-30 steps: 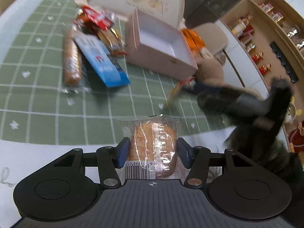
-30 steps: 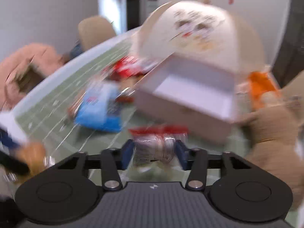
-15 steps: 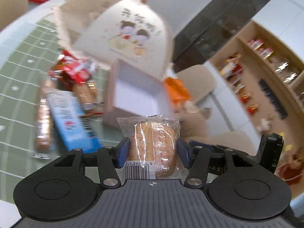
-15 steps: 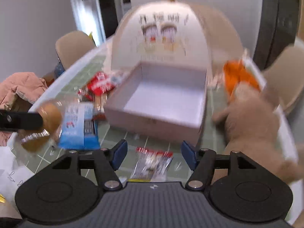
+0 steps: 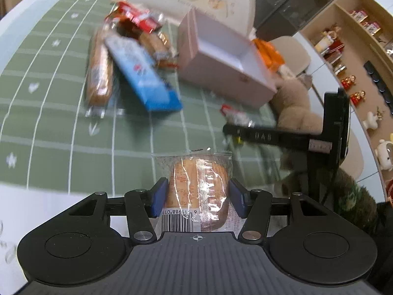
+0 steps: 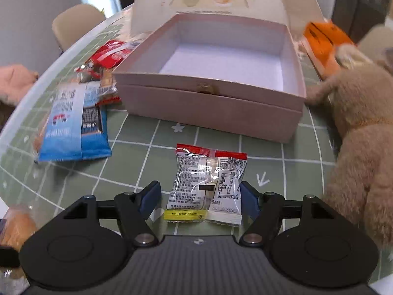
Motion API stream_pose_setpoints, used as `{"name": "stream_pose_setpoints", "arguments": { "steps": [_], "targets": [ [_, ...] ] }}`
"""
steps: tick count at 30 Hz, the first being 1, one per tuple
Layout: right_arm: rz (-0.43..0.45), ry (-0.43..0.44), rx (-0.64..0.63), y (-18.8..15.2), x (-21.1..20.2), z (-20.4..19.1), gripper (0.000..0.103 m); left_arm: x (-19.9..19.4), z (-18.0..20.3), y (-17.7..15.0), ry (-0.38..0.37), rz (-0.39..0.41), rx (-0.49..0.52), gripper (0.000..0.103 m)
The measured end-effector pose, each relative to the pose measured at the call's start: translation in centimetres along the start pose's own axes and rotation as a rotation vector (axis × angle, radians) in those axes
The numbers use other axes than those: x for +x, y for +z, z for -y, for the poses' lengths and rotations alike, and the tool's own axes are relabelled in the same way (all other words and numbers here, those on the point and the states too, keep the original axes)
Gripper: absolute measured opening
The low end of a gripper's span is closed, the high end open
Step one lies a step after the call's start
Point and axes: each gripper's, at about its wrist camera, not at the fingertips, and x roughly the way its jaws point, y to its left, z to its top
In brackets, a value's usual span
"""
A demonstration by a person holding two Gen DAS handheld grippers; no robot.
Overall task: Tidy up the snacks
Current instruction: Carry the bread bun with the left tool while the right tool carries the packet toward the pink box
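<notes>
- Lying flat on the green cloth, the small packet (image 6: 207,186) sits between the spread fingers of the right tongs (image 6: 200,198), which have just been opening; its long axis runs toward the box (image 6: 208,103).
- Left tongs (image 5: 199,196) are clamped on a bread roll (image 5: 199,191).
- The empty box is straight ahead, the blue packet (image 6: 73,120) left, the plush toy (image 6: 361,127) right; nothing blocks the way.

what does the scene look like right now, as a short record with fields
left tool: shut on a wrapped bread roll
right tool: open, jaws just been opening, small snack packet lying on the mat between them, not gripped
box: lid up, inside bare
loose snacks: blue packet and red packets left of the box
other: plush toy right of the box
surface: green grid mat
</notes>
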Motion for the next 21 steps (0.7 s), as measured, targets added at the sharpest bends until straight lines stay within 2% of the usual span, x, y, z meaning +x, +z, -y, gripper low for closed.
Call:
{"name": "stream_pose_setpoints", "arguments": {
  "steps": [3,8,11,13,15,17,21],
  "targets": [
    [0.023,-0.028,-0.058,-0.3,-0.1,-0.8,0.062,-0.7,-0.5,-0.8,0.023,0.001,-0.007,0.059],
    [0.026,-0.016,-0.091,-0.2,-0.2,-0.9,0.062,-3.3,-1.7,-1.3,0.163,0.053,0.012,0.059],
    [0.028,-0.006,-0.098,-0.1,0.0,-0.9,0.062,-4.2,-3.1,-1.7,0.256,0.079,-0.014,0.059],
    [0.032,-0.006,-0.101,-0.2,-0.1,-0.9,0.062,-4.8,-4.1,-2.2,0.291,0.083,-0.051,0.059],
    [0.038,-0.004,-0.106,-0.4,-0.2,-0.9,0.062,-5.0,-4.9,-2.2,0.264,0.084,-0.103,0.059],
    [0.04,-0.004,-0.111,-0.5,-0.3,-0.9,0.061,-4.8,-4.7,-2.1,0.204,0.083,-0.134,0.059],
    [0.045,-0.004,-0.119,-0.9,-1.2,-1.0,0.054,-3.3,-1.8,-0.9,0.059,0.041,-0.082,0.059]
  ]
}}
